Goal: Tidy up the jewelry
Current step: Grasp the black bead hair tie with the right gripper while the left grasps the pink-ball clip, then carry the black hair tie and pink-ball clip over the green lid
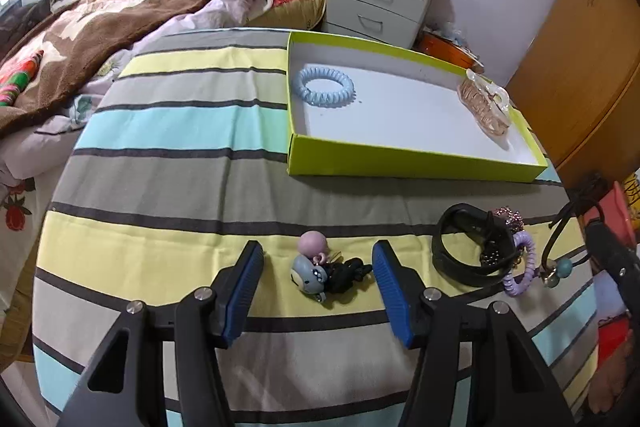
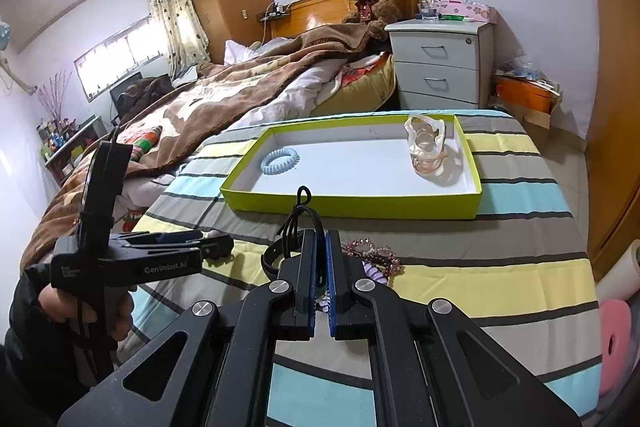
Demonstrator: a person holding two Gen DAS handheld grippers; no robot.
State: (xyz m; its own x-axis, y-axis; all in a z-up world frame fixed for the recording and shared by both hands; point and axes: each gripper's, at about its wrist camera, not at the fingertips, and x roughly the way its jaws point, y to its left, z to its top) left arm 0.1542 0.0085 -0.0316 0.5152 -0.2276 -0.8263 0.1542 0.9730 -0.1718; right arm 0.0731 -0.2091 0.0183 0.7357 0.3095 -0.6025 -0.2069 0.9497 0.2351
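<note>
striped cloth (image 1: 160,131) | on it: green box (image 1: 400,163), black band (image 1: 472,247), animal hair tie (image 1: 320,273)

Lime-green box (image 1: 400,163) was white inside, the hair tie (image 1: 325,85) pale blue, the cloth (image 1: 168,131) striped yellow, grey, turquoise.

A shallow lime-green box (image 1: 400,157) with a white floor is lying open on the striped worktop, holding a pale blue spiral hair tie (image 1: 325,87) at one end and a clear pinkish claw clip (image 1: 486,105) at the other. Nearer, a hair tie with grey and pink cartoon charms (image 1: 320,271) is lying apart from a cluster of a black band (image 1: 472,251), a lilac spiral tie (image 1: 520,267) and a pink beaded piece (image 1: 510,217).
</note>
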